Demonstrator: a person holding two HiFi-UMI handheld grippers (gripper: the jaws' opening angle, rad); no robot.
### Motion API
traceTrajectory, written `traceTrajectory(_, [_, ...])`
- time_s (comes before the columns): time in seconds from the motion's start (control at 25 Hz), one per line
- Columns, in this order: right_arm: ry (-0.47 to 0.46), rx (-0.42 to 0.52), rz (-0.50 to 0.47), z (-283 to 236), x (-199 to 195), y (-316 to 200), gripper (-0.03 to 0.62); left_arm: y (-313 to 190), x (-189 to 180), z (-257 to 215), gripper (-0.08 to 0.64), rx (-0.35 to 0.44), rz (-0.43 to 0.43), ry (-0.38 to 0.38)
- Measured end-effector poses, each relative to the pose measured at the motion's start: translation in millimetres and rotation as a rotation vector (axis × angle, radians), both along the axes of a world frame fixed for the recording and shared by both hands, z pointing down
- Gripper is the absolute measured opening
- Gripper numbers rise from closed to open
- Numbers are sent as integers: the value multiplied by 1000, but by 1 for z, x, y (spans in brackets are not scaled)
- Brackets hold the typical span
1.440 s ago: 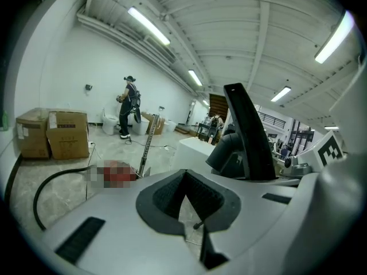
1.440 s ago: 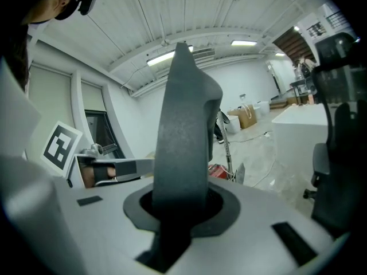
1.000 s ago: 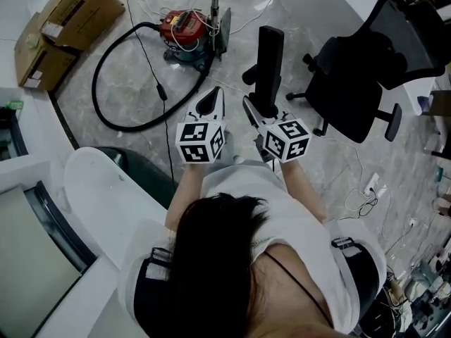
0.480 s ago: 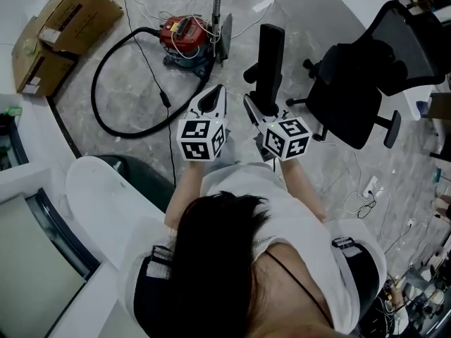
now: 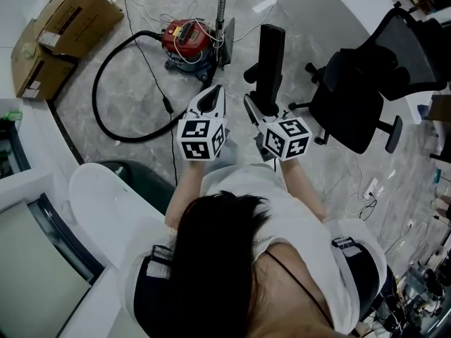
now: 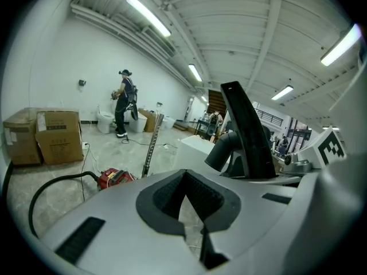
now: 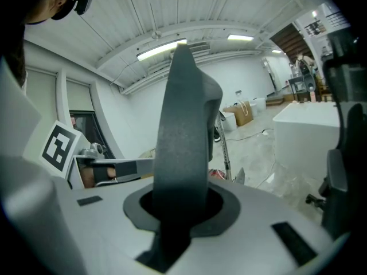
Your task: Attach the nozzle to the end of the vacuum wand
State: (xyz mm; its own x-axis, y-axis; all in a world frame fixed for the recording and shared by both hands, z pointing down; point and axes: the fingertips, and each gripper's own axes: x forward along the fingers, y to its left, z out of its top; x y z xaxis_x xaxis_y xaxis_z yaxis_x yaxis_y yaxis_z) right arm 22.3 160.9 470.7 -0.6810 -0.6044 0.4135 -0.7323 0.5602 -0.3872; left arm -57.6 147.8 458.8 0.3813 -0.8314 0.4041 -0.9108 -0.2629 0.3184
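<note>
**Desk:** What's the room like from where you sit?

**Operator:** I've got a grey marbled floor [image 5: 141, 83] under me in a big white hall with strip lights. Two cardboard boxes [image 5: 60, 27] sit at the far left, and a black office chair [image 5: 363, 94] is off to the right. Through the left gripper view I can see a person [image 6: 125, 103] standing far back by the wall.

**Desk:** And the vacuum?

**Operator:** The red vacuum [image 5: 186, 36] is on the floor ahead of me. Its black hose [image 5: 109, 94] curls out to the left in a wide loop. The metal wand [image 5: 223, 2] stands upright just beside the vacuum's right side.

**Desk:** Where's the nozzle?

**Operator:** I have it in my right tongs [image 5: 256, 110]. The nozzle [image 5: 270, 55] is a long black piece that sticks up and forward out of the jaws. In the right gripper view the jaws are pinched on its lower end [image 7: 182, 153] and it fills the middle of the picture. It is apart from the wand, with open floor between its tip and the tube.

**Desk:** Left side?

**Operator:** My left tongs [image 5: 210, 98] are pressed together with nothing in them. The left gripper view shows the tips meeting and bare floor behind them. The two tongs are side by side in front of me, both pointing towards the vacuum.
</note>
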Motion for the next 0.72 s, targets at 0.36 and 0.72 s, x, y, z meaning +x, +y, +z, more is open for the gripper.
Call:
traceTrajectory(0.36, [3,16,30,-2,-14,-27,78,-30,-10,-2,3,19,45,-2])
traceTrajectory(0.72, [6,41,42,-12,-36,-55,78,-62,-29,-13,3,44,68,0])
